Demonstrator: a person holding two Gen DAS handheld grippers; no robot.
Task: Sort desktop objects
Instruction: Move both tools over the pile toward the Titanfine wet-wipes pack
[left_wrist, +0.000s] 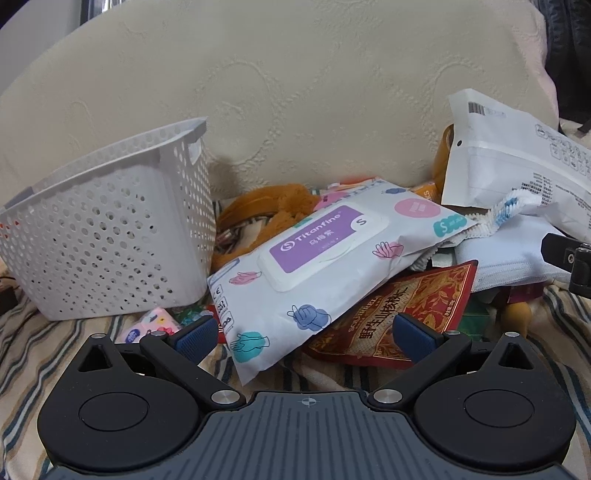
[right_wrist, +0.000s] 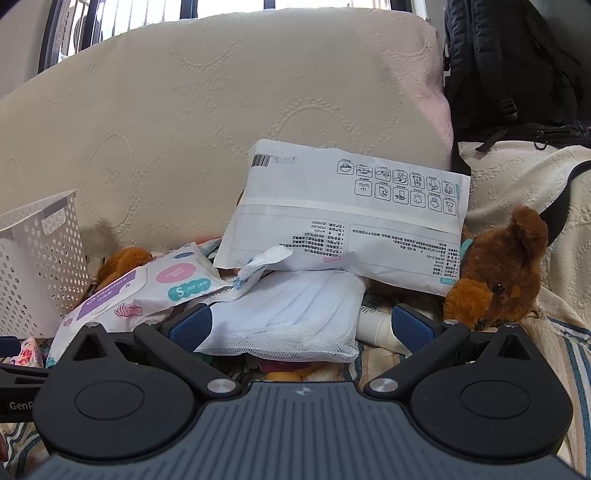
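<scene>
Desktop objects lie heaped on a striped cloth (left_wrist: 33, 354) before a cream quilted cushion (left_wrist: 295, 92). Left gripper (left_wrist: 304, 334): blue-padded fingers spread apart, empty, framing a white soft glove pack with a purple label (left_wrist: 314, 258) reading "Titanfine" and "S", which rests tilted on a red foil snack pouch (left_wrist: 413, 314) printed with Chinese characters. A white perforated plastic basket (left_wrist: 110, 240) stands left of the pile. Right gripper (right_wrist: 303, 328): fingers likewise apart and empty, flanking a white mesh bag of folded masks (right_wrist: 291, 314); behind it leans a white paper packet with a barcode and pictograms (right_wrist: 351, 218). Only the right view shows the brown teddy bear (right_wrist: 498, 273) and the black backpack (right_wrist: 509, 66); only the left shows the small pink floral tissue pack (left_wrist: 147, 326) clearly.
</scene>
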